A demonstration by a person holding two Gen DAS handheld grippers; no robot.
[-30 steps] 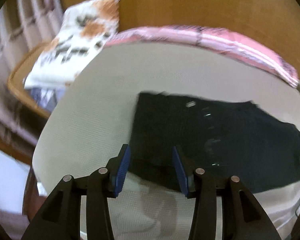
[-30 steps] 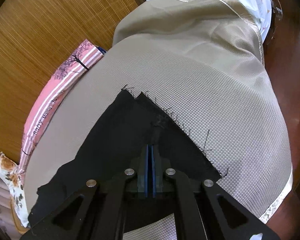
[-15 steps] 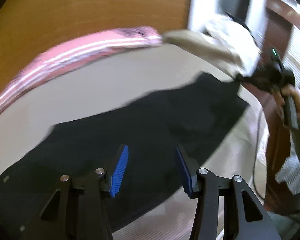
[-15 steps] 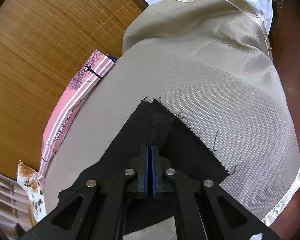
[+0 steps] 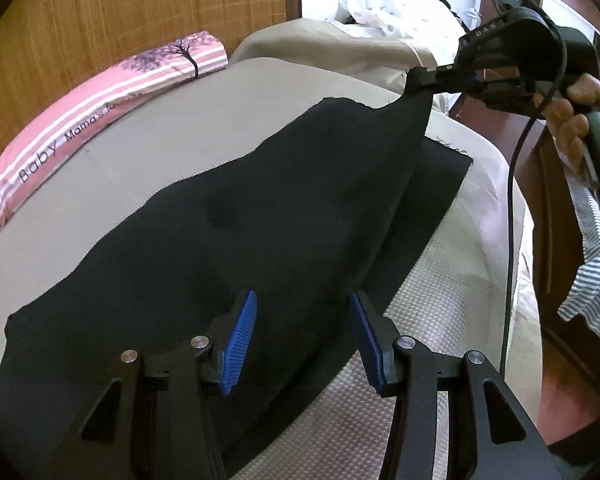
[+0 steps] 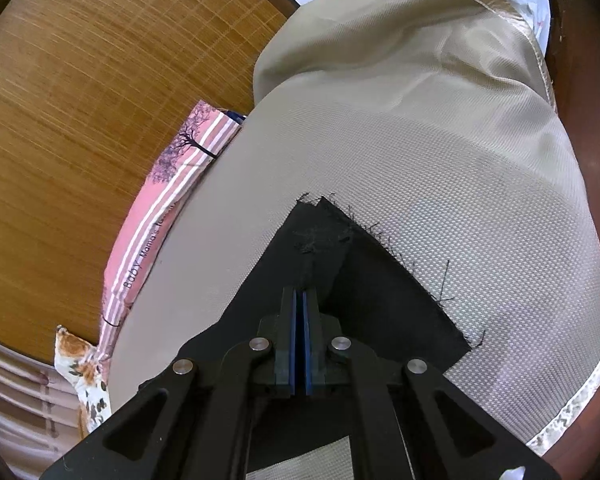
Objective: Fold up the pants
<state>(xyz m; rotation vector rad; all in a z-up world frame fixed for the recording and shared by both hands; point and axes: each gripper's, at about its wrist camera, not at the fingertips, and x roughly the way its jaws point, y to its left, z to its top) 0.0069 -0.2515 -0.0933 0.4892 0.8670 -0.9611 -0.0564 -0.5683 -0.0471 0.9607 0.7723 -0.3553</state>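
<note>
Black pants (image 5: 260,216) lie lengthwise on the beige bed cover (image 5: 188,128). My left gripper (image 5: 302,332) hovers over their near edge, open, with its blue pads (image 5: 240,336) apart and no cloth pinched. At the far end, my right gripper (image 5: 418,78) is shut on the frayed leg hem and lifts the upper layer off the lower one. A person's hand (image 5: 572,112) holds its handle. In the right wrist view the right gripper (image 6: 300,312) has its pads pressed together on the black cloth, and the frayed hem (image 6: 324,232) sticks out beyond them.
A pink striped pillow (image 5: 100,108) lies along the wooden headboard (image 5: 140,8). White dotted bedding (image 5: 388,4) is heaped at the far end. A floral cushion (image 6: 84,376) sits at the other end. Dark wooden furniture (image 5: 548,240) borders the bed on the right.
The left gripper has swept from the waist end along the pants toward the leg end and rolled; the right gripper now shows in its view. The right gripper stays shut on the hem.
</note>
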